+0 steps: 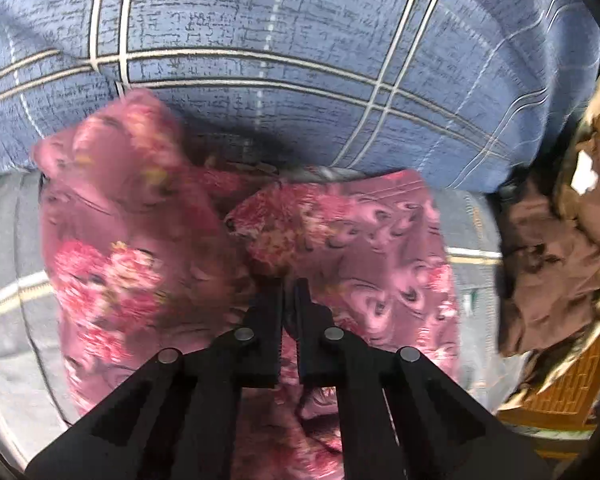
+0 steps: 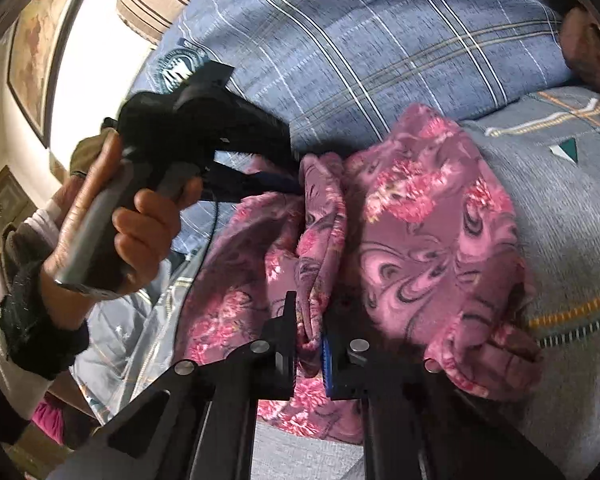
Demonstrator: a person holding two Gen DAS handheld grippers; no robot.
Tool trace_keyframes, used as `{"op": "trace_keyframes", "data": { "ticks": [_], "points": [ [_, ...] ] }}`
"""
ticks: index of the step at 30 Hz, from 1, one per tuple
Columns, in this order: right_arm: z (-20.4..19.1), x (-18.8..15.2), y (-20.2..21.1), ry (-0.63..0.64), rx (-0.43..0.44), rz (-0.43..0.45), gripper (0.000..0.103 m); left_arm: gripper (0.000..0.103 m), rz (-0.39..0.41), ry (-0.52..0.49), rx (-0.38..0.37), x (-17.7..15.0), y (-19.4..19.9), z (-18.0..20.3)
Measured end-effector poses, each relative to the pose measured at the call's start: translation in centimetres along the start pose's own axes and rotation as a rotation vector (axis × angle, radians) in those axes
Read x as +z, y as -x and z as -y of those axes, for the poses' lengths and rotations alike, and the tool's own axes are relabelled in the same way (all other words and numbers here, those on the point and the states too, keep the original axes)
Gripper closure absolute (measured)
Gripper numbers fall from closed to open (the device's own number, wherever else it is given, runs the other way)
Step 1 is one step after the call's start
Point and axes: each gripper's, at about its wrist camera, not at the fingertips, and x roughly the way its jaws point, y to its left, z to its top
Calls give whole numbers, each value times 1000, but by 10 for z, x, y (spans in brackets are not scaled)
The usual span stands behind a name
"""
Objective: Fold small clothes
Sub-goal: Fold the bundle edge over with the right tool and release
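A pink floral garment [image 1: 148, 248] hangs bunched in front of the bed; it also shows in the right wrist view [image 2: 428, 240]. My left gripper [image 1: 289, 292] is shut on a fold of the garment near its middle. In the right wrist view the left gripper [image 2: 296, 184] is held by a hand at the left and pinches the garment's upper edge. My right gripper [image 2: 309, 312] is shut on a gathered fold of the garment, which runs up between its two fingers. The garment's lower part is hidden behind both grippers.
A blue plaid blanket [image 1: 300, 60] covers the bed behind the garment. A grey cloth [image 2: 572, 220] with striped trim lies under the garment. A brown garment [image 1: 548, 256] lies at the right. A wooden cabinet [image 2: 0, 204] stands at the far left.
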Motion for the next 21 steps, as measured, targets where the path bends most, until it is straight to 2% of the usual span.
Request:
{"op": "trace_keyframes", "data": {
  "ticks": [5,7,10,14,16,19,21],
  "points": [
    [-6,9,38,-19,103,100,96,100,62,-74,-131,-14,32,33],
    [3,12,50,-58,100,139,96,100,67,-145,-134,-18,34,58],
    [27,10,61,-123,54,170,96,100,40,-170,-139,-15,19,77],
    [68,-2,53,-244,0,115,95,100,-27,-98,-155,-11,-11,70],
    [75,-8,46,-261,-17,84,95,100,-41,-77,-163,-15,-16,64],
    [69,-6,44,-244,-26,63,92,100,-36,-48,-209,-19,-5,53],
    [64,0,48,-225,-43,55,87,96,-2,-53,-283,-25,21,42]
  ]
}}
